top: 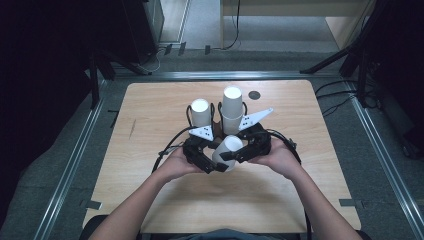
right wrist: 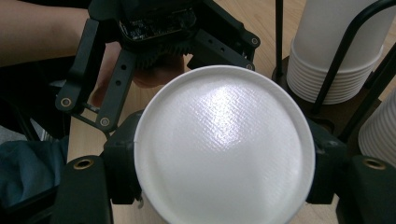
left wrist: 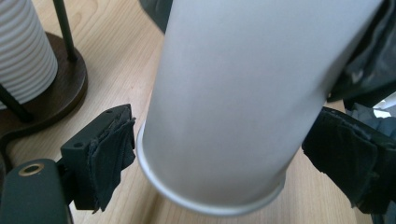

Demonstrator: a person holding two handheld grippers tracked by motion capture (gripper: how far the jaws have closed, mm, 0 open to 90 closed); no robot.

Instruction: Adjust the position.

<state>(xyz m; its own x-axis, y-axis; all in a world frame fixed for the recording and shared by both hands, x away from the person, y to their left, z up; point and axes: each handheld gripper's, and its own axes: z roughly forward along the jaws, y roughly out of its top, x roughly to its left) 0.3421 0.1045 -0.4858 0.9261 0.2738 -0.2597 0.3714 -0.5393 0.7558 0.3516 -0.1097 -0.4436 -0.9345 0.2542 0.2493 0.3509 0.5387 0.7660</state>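
A white paper cup (top: 227, 149) is held above the wooden table (top: 150, 115) between both grippers. My left gripper (left wrist: 219, 158) has its padded jaws against the cup's (left wrist: 233, 102) side walls near one end. My right gripper (right wrist: 222, 172) clamps the same cup, whose round flat base (right wrist: 224, 149) faces its camera. In the high view the left gripper (top: 212, 162) comes in under the cup and the right gripper (top: 235, 152) from the right. The person's hands meet around them.
A dark wire holder (top: 217, 122) just behind the grippers carries two upside-down stacks of white cups, a shorter left stack (top: 200, 112) and a taller right stack (top: 232, 109). A small black disc (top: 254, 94) lies near the far edge. Bare wood surrounds the hands.
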